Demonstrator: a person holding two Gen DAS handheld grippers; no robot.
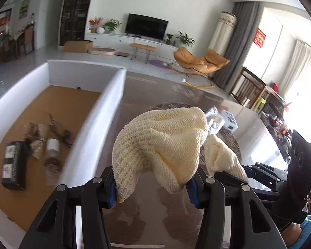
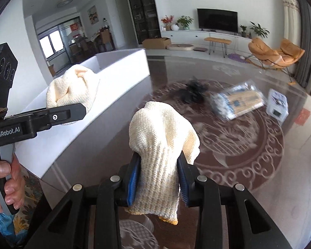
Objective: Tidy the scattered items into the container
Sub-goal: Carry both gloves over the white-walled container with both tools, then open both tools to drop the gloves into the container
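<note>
Left hand-held gripper (image 1: 153,188) clamped on a cream knit glove (image 1: 161,143), cuff end pinched between the blue pads (image 1: 112,195), bulk bunched up and forward past the fingertips, long axis roughly along the fingers, held above the glossy counter (image 1: 155,87) just right of the white box (image 1: 105,112). Seen from the right wrist view as a crumpled cream wad (image 2: 72,95) in the left tool, close against the box's white wall (image 2: 122,72). Right hand-held gripper (image 2: 158,178) clamped on a second glove (image 2: 161,143), cuff with a yellow hem hanging below the pads, body standing upright and folded over at the top, long axis near vertical in that view, pointing away from the camera. Part of this second glove (image 1: 224,155) visible at the right in the left wrist view, beside the first. Inside the box, on its brown floor: a dark carton (image 1: 14,164), a small white roll (image 1: 52,145), a burlap bow (image 1: 38,143) and dark glasses (image 1: 60,132), all blurred. Still on the counter, beyond the gloves: a dark, blurred bundle (image 2: 193,92), a clear-wrapped packet (image 2: 236,101) lying slantwise, and a small white box (image 2: 277,105) to its right. Bare hand (image 2: 4,184) around the left tool's grip at the lower left.
</note>
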